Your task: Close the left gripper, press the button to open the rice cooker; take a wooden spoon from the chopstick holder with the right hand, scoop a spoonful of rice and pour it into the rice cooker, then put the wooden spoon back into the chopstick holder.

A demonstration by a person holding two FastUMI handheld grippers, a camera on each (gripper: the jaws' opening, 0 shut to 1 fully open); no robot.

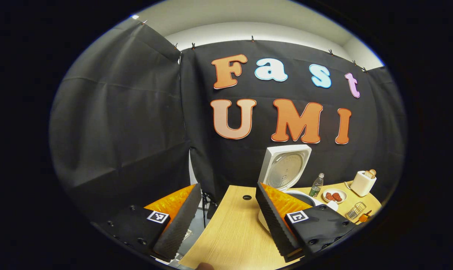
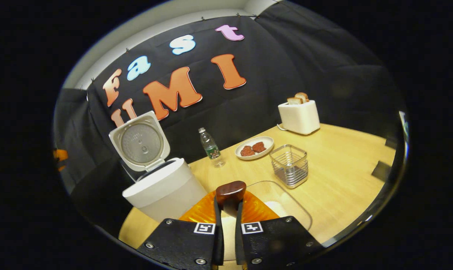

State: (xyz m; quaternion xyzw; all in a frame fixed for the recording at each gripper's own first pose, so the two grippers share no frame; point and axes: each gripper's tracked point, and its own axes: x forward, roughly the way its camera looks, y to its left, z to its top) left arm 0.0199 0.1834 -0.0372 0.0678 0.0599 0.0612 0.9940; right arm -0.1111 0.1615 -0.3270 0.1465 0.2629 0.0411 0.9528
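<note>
In the left gripper view, your left gripper (image 1: pixel 226 215) hangs with its fingers spread wide, nothing between the ridged pads (image 1: pixel 179 219), above the near edge of the wooden table (image 1: pixel 234 232). Past its right finger stands the rice cooker (image 1: pixel 286 168), lid tipped up and back so the round metal inner plate faces you. To the right of the cooker come a small water bottle (image 1: pixel 317 185), a plate of reddish pieces (image 1: pixel 335 195), and a white toaster (image 1: pixel 363 183) with bread in its slots. The wire chopstick holder (image 1: pixel 356 210) sits nearer you, at the right rim.

In the right gripper view, the rice cooker (image 2: pixel 162 187) is at the left, open, its lid (image 2: pixel 140 141) upright behind the white body. Your right gripper (image 2: pixel 228 213) is at bottom centre with its fingers drawn close together on the handle of the wooden spoon (image 2: pixel 230 192); the dark, rounded end of the spoon stands up just above the fingertips. You cannot tell whether rice lies in it. Directly behind the gripper lies a clear container (image 2: pixel 286 210) with something pale inside. Farther right stands the chopstick holder (image 2: pixel 289 165), upright, with the bottle (image 2: pixel 210 147) and the plate (image 2: pixel 254 147) behind it and the toaster (image 2: pixel 299 116) at the back.
</note>
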